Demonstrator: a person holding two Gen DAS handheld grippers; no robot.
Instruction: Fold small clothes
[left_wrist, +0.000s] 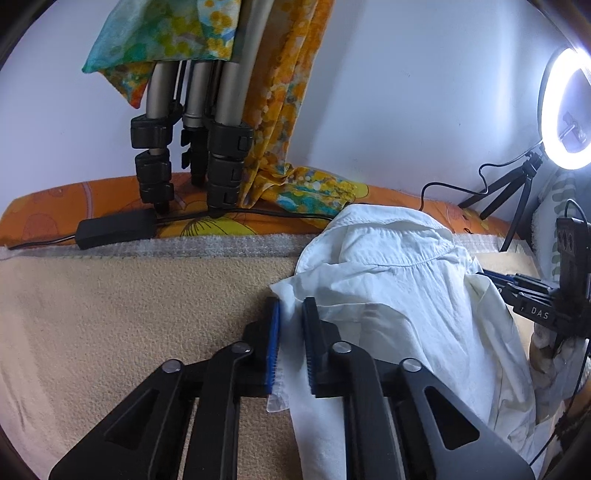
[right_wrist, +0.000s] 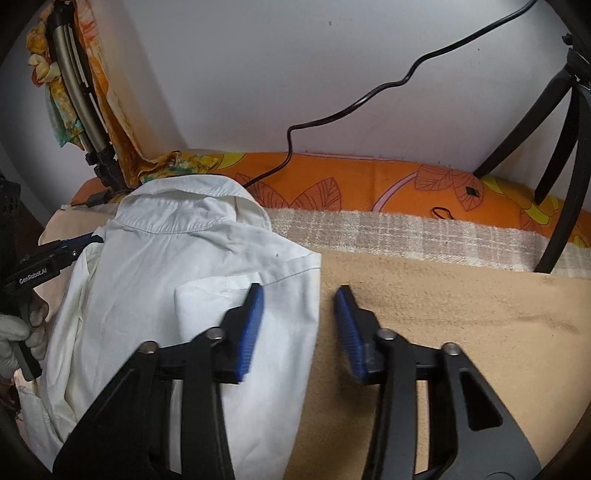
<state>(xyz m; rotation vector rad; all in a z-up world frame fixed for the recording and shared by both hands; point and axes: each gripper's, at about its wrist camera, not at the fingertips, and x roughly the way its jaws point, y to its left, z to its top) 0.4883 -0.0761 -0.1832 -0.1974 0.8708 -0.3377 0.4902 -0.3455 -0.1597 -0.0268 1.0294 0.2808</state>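
A white collared shirt (left_wrist: 388, 266) lies crumpled on a beige blanket (left_wrist: 110, 314), collar toward the wall. My left gripper (left_wrist: 291, 302) is shut on the shirt's left edge, with a fold of cloth pinched between its blue pads. In the right wrist view the same shirt (right_wrist: 184, 266) fills the left half. My right gripper (right_wrist: 300, 290) stands open over the shirt's right edge: the left pad is above the cloth, the right pad above the bare blanket (right_wrist: 443, 314). The left gripper (right_wrist: 88, 240) shows at the shirt's far side, held by a gloved hand (right_wrist: 14, 336).
Tripod legs (left_wrist: 221, 147) draped with floral cloth stand at the back, a black power adapter (left_wrist: 118, 227) beside them. A lit ring light (left_wrist: 565, 110) on a small tripod (right_wrist: 561, 147) stands at the right. An orange floral sheet (right_wrist: 369, 184) and a black cable (right_wrist: 332, 118) run along the wall.
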